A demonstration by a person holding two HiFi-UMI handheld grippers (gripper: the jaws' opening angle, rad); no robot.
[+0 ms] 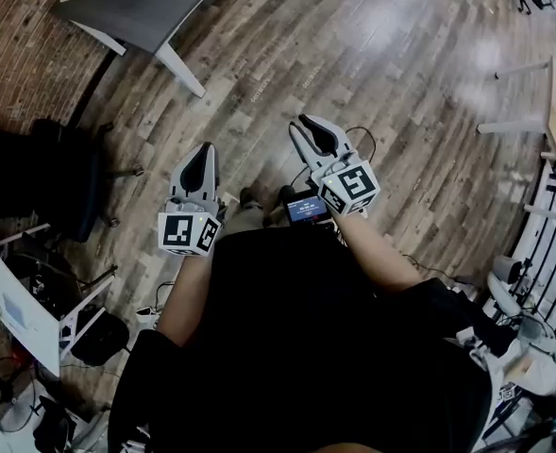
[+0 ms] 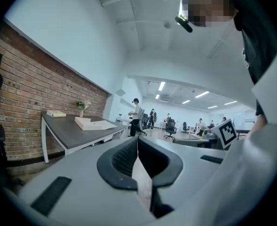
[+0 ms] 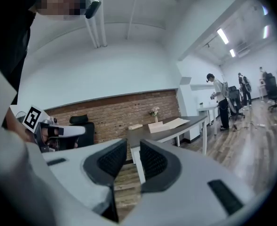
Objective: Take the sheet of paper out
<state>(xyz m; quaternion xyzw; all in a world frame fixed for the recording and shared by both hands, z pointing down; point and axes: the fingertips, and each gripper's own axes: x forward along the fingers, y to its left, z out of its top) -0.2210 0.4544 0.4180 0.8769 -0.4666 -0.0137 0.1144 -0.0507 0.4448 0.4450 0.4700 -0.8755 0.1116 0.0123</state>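
sheet (image 3: 178, 122) looks to lie flat on the far table (image 3: 167, 134), touching a white box; its long axis seems to run along the tabletop. nothing is done yet, and i'm well apart from it. left gripper (image 2: 137, 141) is closed on nothing. right gripper (image 3: 133, 147) stands slightly apart, empty.

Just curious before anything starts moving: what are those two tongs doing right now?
Left tongs: closed, tips together, nothing seen held.
Right tongs: open, nothing in the gap.
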